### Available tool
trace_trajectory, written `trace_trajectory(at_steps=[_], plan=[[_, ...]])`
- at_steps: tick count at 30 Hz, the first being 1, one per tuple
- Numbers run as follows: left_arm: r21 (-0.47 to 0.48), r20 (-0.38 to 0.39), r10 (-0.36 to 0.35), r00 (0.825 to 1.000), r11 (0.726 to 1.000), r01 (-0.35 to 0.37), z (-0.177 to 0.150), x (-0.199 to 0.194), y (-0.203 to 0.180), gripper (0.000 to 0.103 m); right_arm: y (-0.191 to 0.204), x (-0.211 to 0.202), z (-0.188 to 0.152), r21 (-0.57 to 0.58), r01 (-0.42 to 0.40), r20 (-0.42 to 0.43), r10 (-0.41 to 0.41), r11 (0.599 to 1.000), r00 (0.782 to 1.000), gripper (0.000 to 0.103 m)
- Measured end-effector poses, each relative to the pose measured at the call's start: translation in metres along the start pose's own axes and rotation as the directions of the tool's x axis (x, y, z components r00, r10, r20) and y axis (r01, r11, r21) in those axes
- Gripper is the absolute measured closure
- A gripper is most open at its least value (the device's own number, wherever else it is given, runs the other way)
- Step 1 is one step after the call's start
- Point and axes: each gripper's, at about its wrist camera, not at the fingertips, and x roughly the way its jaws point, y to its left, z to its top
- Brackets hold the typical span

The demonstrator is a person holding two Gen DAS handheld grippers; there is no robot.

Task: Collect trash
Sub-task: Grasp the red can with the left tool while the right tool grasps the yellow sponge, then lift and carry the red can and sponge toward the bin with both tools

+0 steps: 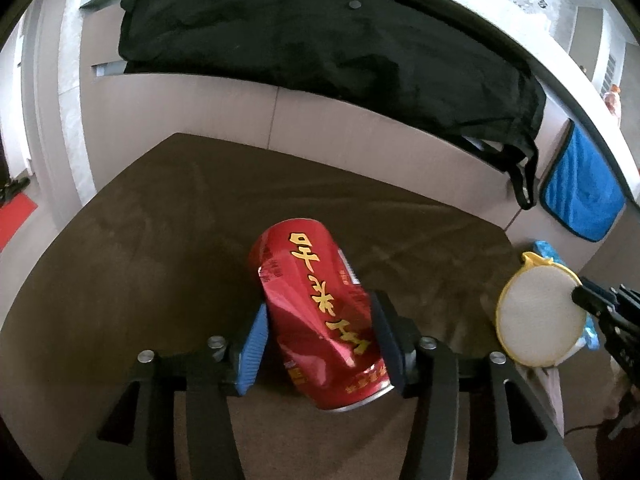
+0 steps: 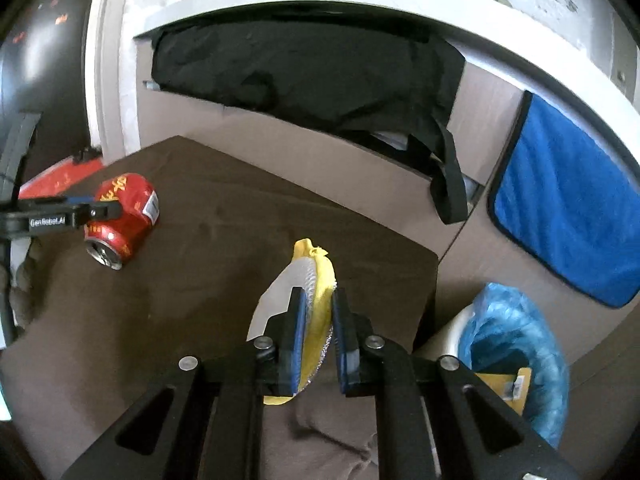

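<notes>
Collection is underway, judging by the lined bin: the right tongs (image 2: 318,344) are clamping a round yellow-rimmed scouring pad (image 2: 316,280) edge-on, lifted near the blue-bagged white bin (image 2: 516,344). The left tongs (image 1: 320,340) are gripping a dented red drink can (image 1: 320,316) above the brown surface (image 1: 140,260), long axis running away from the camera, opening end nearest.

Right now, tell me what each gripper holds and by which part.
Left gripper: dented red drink can, by its crushed sides. Right gripper: round yellow-rimmed scouring pad, across its faces.
</notes>
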Motion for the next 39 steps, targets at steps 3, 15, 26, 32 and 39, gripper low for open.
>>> trace_trajectory(at_steps=[3, 15, 26, 32, 39], plan=[[-0.016, 0.002, 0.037, 0.999, 0.999, -0.037, 0.000, 0.003, 0.007, 0.047, 0.009, 0.000, -0.001, -0.025, -0.002, 0.009, 0.002, 1.000, 1.000, 0.091], [-0.184, -0.022, 0.003, 1.000, 0.983, -0.007, 0.000, 0.013, 0.040, 0.041, 0.010, 0.009, -0.006, 0.112, -0.270, 0.005, 0.271, 0.956, 0.963, 0.068], [-0.316, -0.094, -0.135, 0.986, 0.944, 0.100, -0.001, 0.026, 0.043, 0.054, -0.009, 0.023, -0.013, 0.205, -0.285, -0.006, 0.292, 0.936, 0.956, 0.090], [-0.208, -0.046, -0.108, 0.993, 0.973, 0.096, 0.007, 0.009, 0.004, 0.072, -0.014, 0.014, -0.014, 0.198, -0.297, 0.032, 0.297, 0.934, 0.954, 0.090], [-0.022, 0.067, -0.062, 0.996, 0.998, 0.064, 0.021, -0.019, -0.068, 0.074, -0.041, -0.003, -0.020, 0.265, -0.309, 0.105, 0.291, 0.914, 0.951, 0.090]])
